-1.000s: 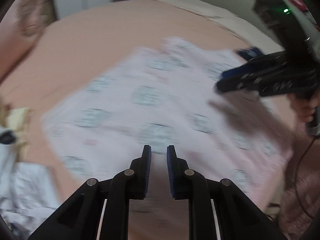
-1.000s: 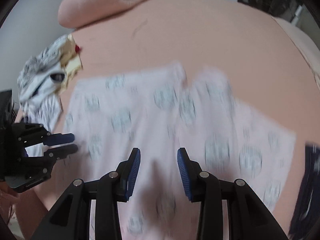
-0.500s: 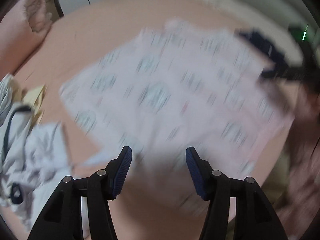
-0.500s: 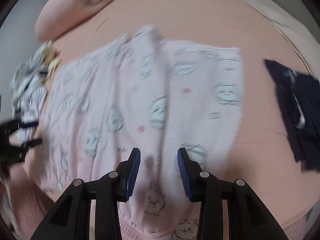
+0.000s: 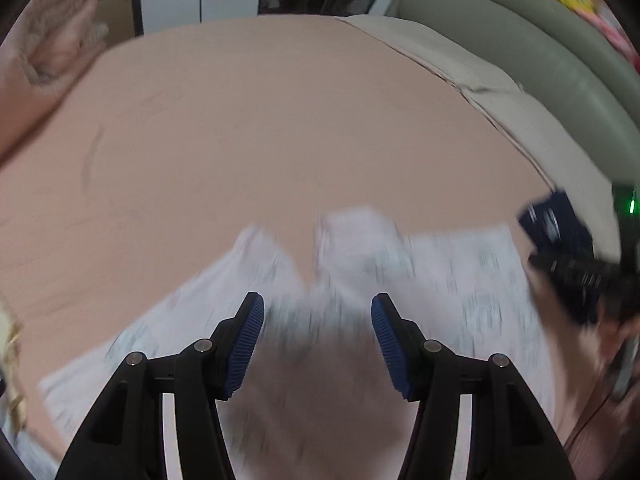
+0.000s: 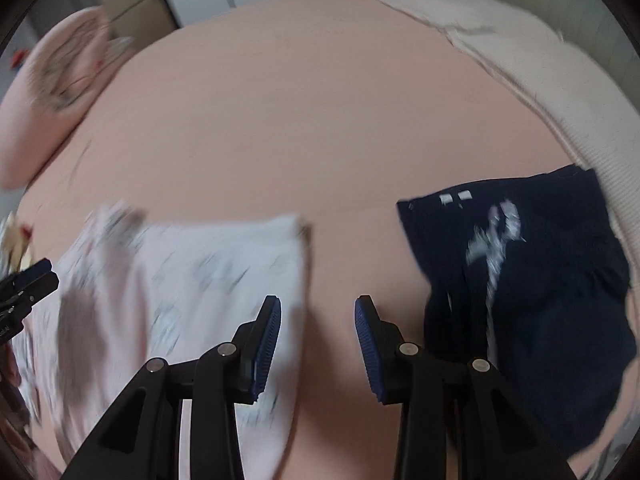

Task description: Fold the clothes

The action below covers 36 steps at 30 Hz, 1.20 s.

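Claws (image 5: 318, 336) (image 6: 318, 338) agape; two garments (image 6: 224, 264) (image 6: 532, 280)

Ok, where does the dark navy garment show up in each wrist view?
Left wrist: navy garment at the right edge, beyond the pink printed garment.
Right wrist: navy garment fills the right side, right of the fingers.
Shared landmark: the pink printed garment on the peach bed sheet.

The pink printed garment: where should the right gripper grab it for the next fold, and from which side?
Probably the far right corner of the pink printed garment, which lies flat on the bed with a straight right edge just left of the open right gripper. Come in from the bare sheet on the right, away from the dark navy garment, sliding one finger under that edge.
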Each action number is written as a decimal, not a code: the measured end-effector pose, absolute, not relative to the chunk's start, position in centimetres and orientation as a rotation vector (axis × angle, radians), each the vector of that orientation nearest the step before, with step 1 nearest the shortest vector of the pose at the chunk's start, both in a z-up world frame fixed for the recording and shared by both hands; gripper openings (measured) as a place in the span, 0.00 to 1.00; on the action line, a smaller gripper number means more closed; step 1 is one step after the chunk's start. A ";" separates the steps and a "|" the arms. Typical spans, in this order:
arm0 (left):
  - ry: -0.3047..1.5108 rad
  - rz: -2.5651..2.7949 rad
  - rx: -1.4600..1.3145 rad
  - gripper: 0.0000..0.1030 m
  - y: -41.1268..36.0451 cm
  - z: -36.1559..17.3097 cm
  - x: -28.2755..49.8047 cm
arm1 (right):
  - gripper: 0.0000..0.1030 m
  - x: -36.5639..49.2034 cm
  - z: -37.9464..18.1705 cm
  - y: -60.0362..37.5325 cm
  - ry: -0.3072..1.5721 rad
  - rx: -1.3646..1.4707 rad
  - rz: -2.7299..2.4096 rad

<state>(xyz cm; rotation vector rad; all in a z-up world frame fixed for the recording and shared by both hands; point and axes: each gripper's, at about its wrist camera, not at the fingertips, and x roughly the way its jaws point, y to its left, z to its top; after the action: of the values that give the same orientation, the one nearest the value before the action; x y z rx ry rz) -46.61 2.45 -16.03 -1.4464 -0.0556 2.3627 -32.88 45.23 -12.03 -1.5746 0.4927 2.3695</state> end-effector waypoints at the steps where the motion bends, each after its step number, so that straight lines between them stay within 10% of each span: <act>1: -0.088 2.333 -1.480 0.52 2.8 -16.8 -48.1 | 0.37 -33.9 -12.8 46.0 0.533 -1.581 2.344; 4: -0.099 2.249 -1.568 0.42 4.0 -19.1 -50.6 | 0.39 -36.3 -14.2 46.2 0.556 -1.619 2.374; 5: -0.049 2.237 -1.566 0.03 4.7 -19.3 -50.8 | 0.36 -36.7 -14.1 45.7 0.527 -1.630 2.425; 7: 0.095 2.242 -1.520 0.04 6.1 -18.9 -50.2 | 0.06 -37.2 -14.0 44.7 0.524 -1.696 2.503; 18: 0.341 2.340 -1.318 0.08 7.8 -16.5 -49.3 | 0.05 -34.0 -9.6 48.4 0.435 -1.396 2.569; 24: 0.389 2.371 -1.361 0.11 8.2 -16.3 -49.5 | 0.13 -35.3 -11.8 49.5 0.497 -1.504 2.474; 28: 0.429 2.381 -1.242 0.24 7.5 -13.5 -47.1 | 0.46 -33.0 -8.0 48.2 0.490 -1.435 2.563; 36: 0.524 2.270 -1.347 0.32 9.2 -15.0 -42.8 | 0.46 -29.9 -13.8 40.1 0.193 -1.810 2.537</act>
<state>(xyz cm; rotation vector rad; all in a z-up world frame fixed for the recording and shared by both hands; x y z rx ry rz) -42.78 9.19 -15.05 -1.3472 0.5239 2.2697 -29.91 40.13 -13.76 -1.8098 0.1929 2.5373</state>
